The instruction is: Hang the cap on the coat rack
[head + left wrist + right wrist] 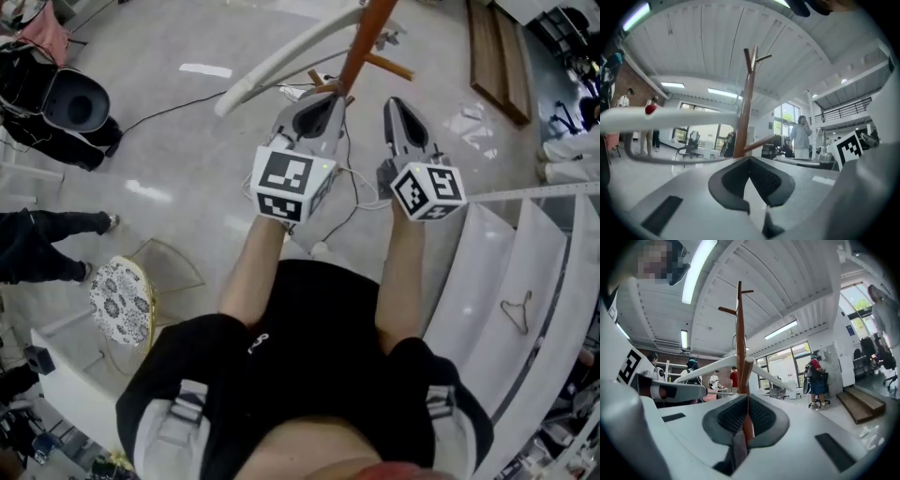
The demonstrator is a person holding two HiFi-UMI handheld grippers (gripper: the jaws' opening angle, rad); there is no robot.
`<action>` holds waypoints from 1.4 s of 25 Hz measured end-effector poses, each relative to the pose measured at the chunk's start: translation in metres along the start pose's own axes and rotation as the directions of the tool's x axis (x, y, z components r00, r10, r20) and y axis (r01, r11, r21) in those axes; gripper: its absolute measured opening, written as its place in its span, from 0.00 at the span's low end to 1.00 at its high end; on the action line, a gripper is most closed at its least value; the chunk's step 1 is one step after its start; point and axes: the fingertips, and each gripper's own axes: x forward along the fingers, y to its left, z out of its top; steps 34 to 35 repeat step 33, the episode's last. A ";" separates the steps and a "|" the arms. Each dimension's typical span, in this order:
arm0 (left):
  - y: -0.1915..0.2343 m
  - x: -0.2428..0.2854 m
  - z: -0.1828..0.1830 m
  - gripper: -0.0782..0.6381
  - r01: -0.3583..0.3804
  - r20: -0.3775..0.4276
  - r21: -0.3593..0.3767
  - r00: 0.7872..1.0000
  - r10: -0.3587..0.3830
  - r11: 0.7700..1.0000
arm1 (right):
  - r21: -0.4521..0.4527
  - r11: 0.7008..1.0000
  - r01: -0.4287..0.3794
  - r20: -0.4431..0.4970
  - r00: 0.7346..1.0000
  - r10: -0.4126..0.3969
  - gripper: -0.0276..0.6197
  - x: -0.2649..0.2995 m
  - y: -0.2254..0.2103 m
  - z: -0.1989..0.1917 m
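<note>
No cap shows in any view. The brown wooden coat rack (361, 42) rises just beyond both grippers. Its pole and pegs stand ahead in the left gripper view (745, 108) and in the right gripper view (739, 333). My left gripper (316, 114) is raised close to the pole, its dark pads meeting at the tips (750, 159) with nothing held. To its right, my right gripper (405, 120) is also raised and shut (747, 397). Only a thin brown sliver of the rack shows through the slit between its pads.
A long white curved bar (281, 56) crosses in front of the rack. White shelving (506, 272) with a wire hanger (516, 314) stands at the right. A patterned round stool (120, 302), a black chair (75, 98) and a person's legs (47, 244) are at the left.
</note>
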 end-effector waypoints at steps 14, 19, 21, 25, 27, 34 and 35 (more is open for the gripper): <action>0.018 0.004 0.041 0.11 -0.210 0.076 0.057 0.976 0.206 0.976 | -0.099 0.993 0.067 -0.041 0.997 -0.071 0.04 -0.034 -0.038 0.020; 0.025 -0.002 0.032 0.11 -0.226 0.045 0.065 0.974 0.224 0.972 | -0.087 0.996 0.012 -0.047 0.999 -0.016 0.04 -0.029 -0.021 0.011; 0.024 -0.003 0.030 0.11 -0.230 0.044 0.068 0.973 0.228 0.971 | -0.083 0.997 -0.004 -0.049 0.999 0.000 0.04 -0.027 -0.017 0.008; 0.028 -0.005 0.025 0.11 -0.245 0.034 0.072 0.970 0.243 0.967 | -0.080 0.996 -0.031 -0.048 0.998 0.028 0.04 -0.024 -0.014 0.009; 0.032 -0.007 0.023 0.11 -0.256 0.024 0.072 0.967 0.255 0.964 | -0.075 0.996 -0.041 -0.047 0.998 0.038 0.04 -0.022 -0.014 0.009; 0.026 -0.004 0.024 0.11 -0.225 0.027 0.094 0.974 0.223 0.970 | -0.067 0.995 -0.076 -0.051 0.996 0.073 0.04 -0.018 -0.011 0.003; 0.026 -0.004 0.024 0.11 -0.225 0.027 0.094 0.974 0.223 0.970 | -0.067 0.995 -0.076 -0.051 0.996 0.073 0.04 -0.018 -0.011 0.003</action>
